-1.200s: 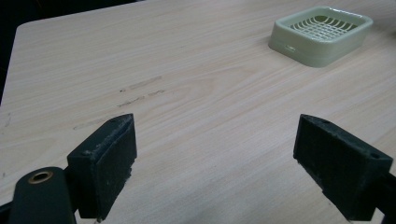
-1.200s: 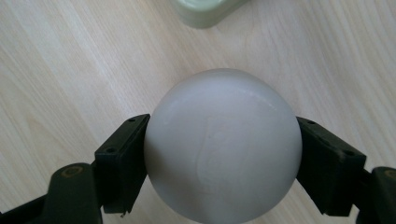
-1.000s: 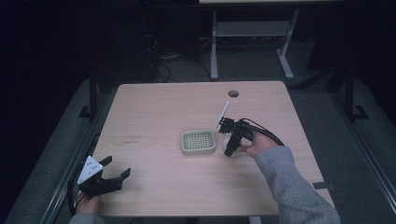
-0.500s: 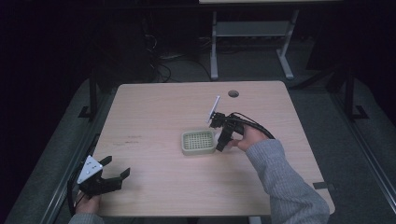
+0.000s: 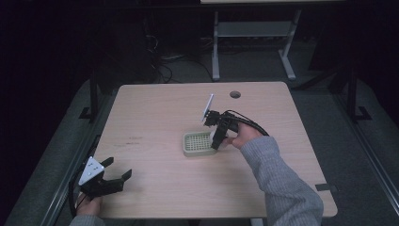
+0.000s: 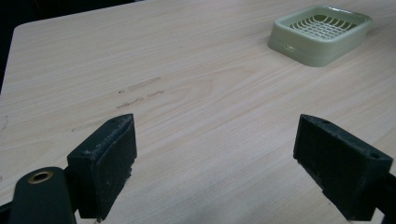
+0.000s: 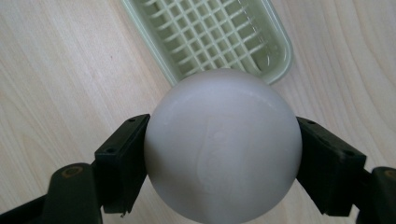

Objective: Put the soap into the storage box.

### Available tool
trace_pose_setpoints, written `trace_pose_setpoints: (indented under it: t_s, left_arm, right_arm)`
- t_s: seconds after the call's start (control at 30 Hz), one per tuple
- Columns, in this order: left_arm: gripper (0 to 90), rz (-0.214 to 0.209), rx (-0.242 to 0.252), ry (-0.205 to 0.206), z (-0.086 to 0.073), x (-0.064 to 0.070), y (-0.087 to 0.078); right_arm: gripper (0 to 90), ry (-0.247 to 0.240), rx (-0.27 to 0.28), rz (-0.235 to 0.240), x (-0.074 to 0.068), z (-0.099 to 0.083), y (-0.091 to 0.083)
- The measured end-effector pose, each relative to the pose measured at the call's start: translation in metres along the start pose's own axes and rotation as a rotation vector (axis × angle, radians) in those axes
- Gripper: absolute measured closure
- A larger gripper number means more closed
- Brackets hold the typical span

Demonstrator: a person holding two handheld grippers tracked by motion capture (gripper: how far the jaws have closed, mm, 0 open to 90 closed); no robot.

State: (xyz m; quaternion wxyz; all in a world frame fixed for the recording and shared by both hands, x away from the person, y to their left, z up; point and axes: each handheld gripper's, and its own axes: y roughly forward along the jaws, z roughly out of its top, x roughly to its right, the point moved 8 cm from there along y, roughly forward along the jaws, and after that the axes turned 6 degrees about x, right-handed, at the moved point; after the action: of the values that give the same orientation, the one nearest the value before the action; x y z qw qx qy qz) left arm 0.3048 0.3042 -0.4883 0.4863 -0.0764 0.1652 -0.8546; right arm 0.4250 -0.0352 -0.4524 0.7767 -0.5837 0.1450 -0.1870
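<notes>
The right gripper (image 7: 222, 154) held a white ball (image 7: 222, 151), its two jaws pressed against the ball's opposite sides at its widest part, a grip that would keep so smooth and round a thing from slipping out. In the right gripper view the ball sat in the lower middle of the frame, with the pale green tray (image 7: 212, 35) behind it toward the top; the ball hid part of the tray's near rim. This suggested that the ball hung above the table, just short of the tray's gridded floor, and that the tray was where it was meant to go.

In the high view the right gripper (image 5: 217, 136) stood at the tray's (image 5: 190, 150) right edge, near the centre of the frame, tilted downward, probably so that the ball could be lowered in.

The left gripper (image 5: 115, 181) rested at the lower left of the high view, well apart from the tray. In its own view its jaws stood wide apart with nothing between them, above bare table (image 6: 187, 93), with the tray (image 6: 322, 32) in the upper right corner. It seemed to be parked out of the way, as the job needed one hand.
</notes>
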Motion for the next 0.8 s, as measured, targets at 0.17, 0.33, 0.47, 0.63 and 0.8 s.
trace_pose_setpoints:
  t_s: [0.17, 0.33, 0.47, 0.63, 0.8]
  left_arm:
    - [12.9, 0.0, 0.002, -0.002, 0.0, 0.0, 0.0]
    - [12.9, 0.005, 0.003, -0.003, 0.0, -0.001, -0.001]
    - [12.9, 0.006, 0.001, -0.002, 0.0, -0.001, -0.001]
    - [12.9, 0.001, -0.002, 0.005, 0.001, 0.001, 0.001]
    - [12.9, 0.0, 0.001, 0.01, 0.001, 0.002, 0.002]
  right_arm:
    - [23.6, -0.012, -0.005, 0.002, 0.0, 0.008, 0.003]
    - [23.5, -0.023, -0.005, 0.004, -0.002, 0.018, 0.005]
    - [23.5, -0.03, -0.003, 0.003, -0.003, 0.023, 0.007]
    - [23.5, -0.039, -0.006, 0.01, -0.005, 0.029, 0.011]
    - [23.5, -0.039, -0.005, 0.016, -0.006, 0.034, 0.016]
